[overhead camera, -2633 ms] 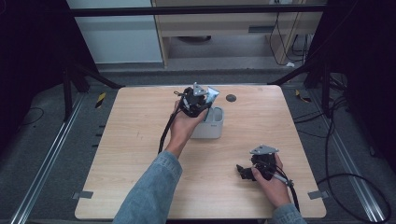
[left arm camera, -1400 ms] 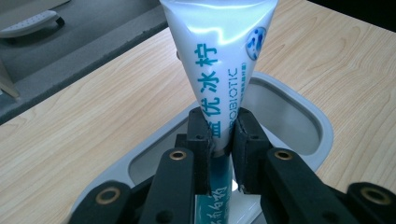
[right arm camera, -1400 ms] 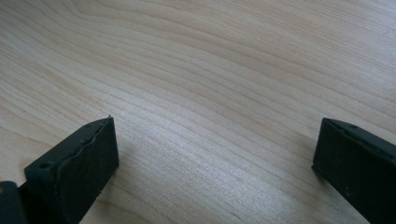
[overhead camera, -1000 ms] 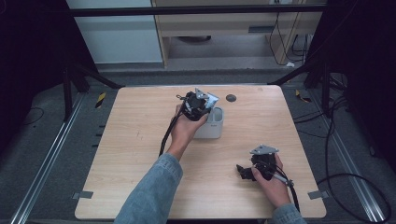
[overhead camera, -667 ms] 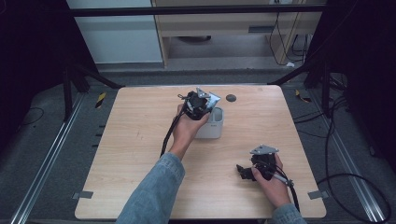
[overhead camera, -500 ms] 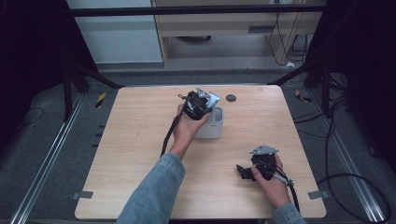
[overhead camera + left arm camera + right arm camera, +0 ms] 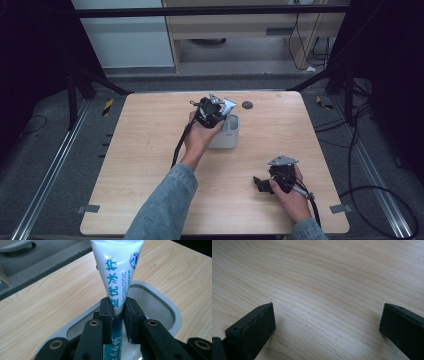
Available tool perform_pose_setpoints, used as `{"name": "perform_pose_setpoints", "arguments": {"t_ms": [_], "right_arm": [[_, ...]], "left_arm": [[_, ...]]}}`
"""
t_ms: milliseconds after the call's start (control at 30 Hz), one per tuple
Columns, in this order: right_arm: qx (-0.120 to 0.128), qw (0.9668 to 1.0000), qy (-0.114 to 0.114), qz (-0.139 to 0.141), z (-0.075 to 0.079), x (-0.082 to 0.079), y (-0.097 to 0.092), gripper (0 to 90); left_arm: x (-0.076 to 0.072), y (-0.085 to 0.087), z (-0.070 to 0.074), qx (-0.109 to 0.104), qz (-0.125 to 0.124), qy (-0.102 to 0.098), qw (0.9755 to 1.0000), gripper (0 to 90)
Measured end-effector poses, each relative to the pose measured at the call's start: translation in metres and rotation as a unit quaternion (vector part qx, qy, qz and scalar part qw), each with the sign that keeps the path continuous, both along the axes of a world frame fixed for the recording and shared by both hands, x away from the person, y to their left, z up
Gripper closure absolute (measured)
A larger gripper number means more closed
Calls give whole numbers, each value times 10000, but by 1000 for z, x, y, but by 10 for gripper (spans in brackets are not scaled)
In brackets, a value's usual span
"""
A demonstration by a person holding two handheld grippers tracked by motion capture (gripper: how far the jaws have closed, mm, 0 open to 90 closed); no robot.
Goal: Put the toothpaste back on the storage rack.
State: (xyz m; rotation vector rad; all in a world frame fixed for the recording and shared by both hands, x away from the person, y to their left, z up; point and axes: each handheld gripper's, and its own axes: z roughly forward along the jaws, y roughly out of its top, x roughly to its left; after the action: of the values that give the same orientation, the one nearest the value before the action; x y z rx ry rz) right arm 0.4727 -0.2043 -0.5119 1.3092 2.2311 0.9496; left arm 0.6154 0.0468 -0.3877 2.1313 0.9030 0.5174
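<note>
My left gripper (image 7: 212,111) hovers over a pale grey oval cup (image 7: 227,137) near the middle of the wooden table. In the left gripper view its jaws (image 7: 117,306) are shut on a white toothpaste tube (image 7: 117,270) with teal lettering. The tube stands upright, and its lower end reaches down inside the cup's rim (image 7: 160,297). My right gripper (image 7: 260,184) rests low at the front right of the table. Its jaws (image 7: 327,315) stand wide open over bare wood with nothing between them.
A small dark round disc (image 7: 247,105) lies on the table behind the cup. The left gripper's cable (image 7: 179,145) trails back along the forearm. Dark floor, metal rails and loose cables surround the table (image 7: 140,165).
Since the earliest frame my left gripper has sunk slightly towards the cup with the tube in its grip. The right hand has stayed in place.
</note>
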Motion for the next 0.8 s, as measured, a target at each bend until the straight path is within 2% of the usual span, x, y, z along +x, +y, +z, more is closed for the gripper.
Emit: {"name": "perform_pose_setpoints", "arguments": {"t_ms": [300,500,667,800], "right_arm": [[-2,10000,1,-8,0,0,0,3],[2,10000,0,-3,0,0,0,3],[2,10000,2,-4,0,0,0,3],[-2,10000,0,-6,0,0,0,4]], "left_arm": [[-1,0,1,-18,0,-10,10000,748],[-4,2,0,-22,10,-95,10000,702],[-7,2,0,53,-12,-183,9998,646],[-10,1,2,270,-70,-313,9991,584]]}}
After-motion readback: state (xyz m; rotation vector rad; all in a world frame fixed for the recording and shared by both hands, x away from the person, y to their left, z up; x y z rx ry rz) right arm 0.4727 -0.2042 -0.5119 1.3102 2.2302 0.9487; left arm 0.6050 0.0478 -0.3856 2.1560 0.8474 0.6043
